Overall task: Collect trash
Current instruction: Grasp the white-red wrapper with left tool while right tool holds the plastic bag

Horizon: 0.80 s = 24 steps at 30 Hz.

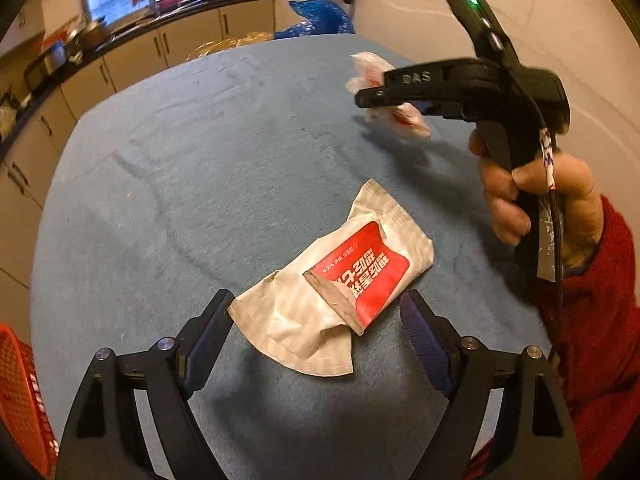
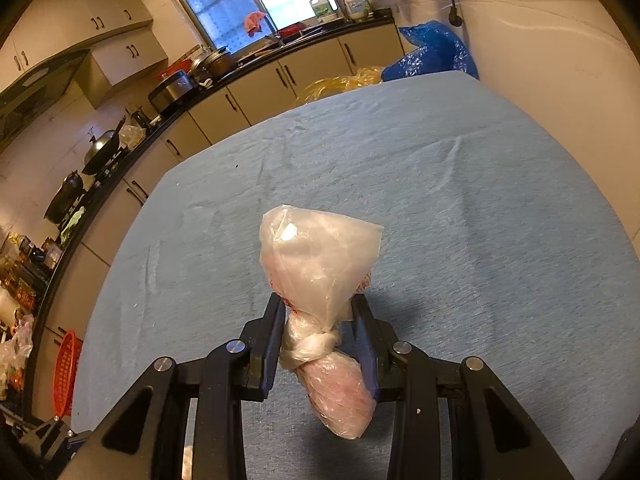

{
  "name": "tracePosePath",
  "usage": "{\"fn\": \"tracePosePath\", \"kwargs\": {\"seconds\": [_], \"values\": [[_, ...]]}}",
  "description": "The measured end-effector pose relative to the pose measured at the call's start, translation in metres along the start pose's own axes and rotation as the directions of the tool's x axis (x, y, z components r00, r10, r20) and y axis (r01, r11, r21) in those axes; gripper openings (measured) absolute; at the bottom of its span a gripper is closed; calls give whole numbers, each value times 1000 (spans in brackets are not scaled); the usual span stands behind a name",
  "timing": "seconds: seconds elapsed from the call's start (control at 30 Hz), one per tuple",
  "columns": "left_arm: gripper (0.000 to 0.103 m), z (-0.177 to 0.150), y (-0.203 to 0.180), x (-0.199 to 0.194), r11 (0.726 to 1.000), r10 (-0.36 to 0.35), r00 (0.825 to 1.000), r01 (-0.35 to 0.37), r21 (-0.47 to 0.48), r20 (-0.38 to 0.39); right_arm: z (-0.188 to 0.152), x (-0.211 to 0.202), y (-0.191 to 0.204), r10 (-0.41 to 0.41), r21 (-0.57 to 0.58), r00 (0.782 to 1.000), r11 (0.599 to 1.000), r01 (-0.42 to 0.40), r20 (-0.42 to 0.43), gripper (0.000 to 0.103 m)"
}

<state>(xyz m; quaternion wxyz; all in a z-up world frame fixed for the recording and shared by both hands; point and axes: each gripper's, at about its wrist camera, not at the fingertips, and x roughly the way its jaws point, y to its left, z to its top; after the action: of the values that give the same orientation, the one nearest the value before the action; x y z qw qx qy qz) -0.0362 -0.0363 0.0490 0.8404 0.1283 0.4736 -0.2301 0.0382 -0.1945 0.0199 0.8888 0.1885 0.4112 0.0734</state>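
Left wrist view looks down on a large table [image 1: 168,184] covered in a soft, slightly creased blue cloth. At the lower left edge stands an orange mesh basket [image 1: 20,396]; its contents cannot be seen. A crumpled blue plastic bag [image 1: 316,20] sits behind the table's far edge.

On the cloth lies a flattened wet-wipe packet [image 1: 332,292], silvery white and wrinkled, with a red printed label whose flap is peeled up. It lies near the table's front edge, between the two black fingers of the left gripper [image 1: 318,312], which points steeply down. The jaws stand wide, and neither pad touches the packet.

At the upper right, a hand [image 1: 532,196] in a fuzzy red sleeve [image 1: 604,300] grips the black pistol-style handle of the right gripper [image 1: 370,98], held above the table.

Right wrist view shows the right gripper [image 2: 320,320] tilted downward, its jaws narrowed around a knotted plastic bag [image 2: 316,264]. The bag is thin, translucent and crinkly, pinched just by its knot. A puffed clear end rises beyond the fingertips; a pinkish bulge hangs back toward the camera. The bag is lifted clear of the cloth, casting a shadow below.
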Motion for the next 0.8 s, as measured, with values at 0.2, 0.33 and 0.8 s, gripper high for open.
{"fn": "tracePosePath", "kwargs": {"seconds": [0.2,0.33,0.8], "values": [[83,18,-16,13,995,49,999,-50,83,14,1,4,0,7,1,1000,1000,-7,-14,36],[83,22,-23,29,985,106,994,-102,142,-19,2,5,0,9,-2,1000,1000,-9,-12,36],[83,32,-24,14,988,120,992,-122,94,26,2,0,-1,-4,1,1000,1000,4,14,36]]}}
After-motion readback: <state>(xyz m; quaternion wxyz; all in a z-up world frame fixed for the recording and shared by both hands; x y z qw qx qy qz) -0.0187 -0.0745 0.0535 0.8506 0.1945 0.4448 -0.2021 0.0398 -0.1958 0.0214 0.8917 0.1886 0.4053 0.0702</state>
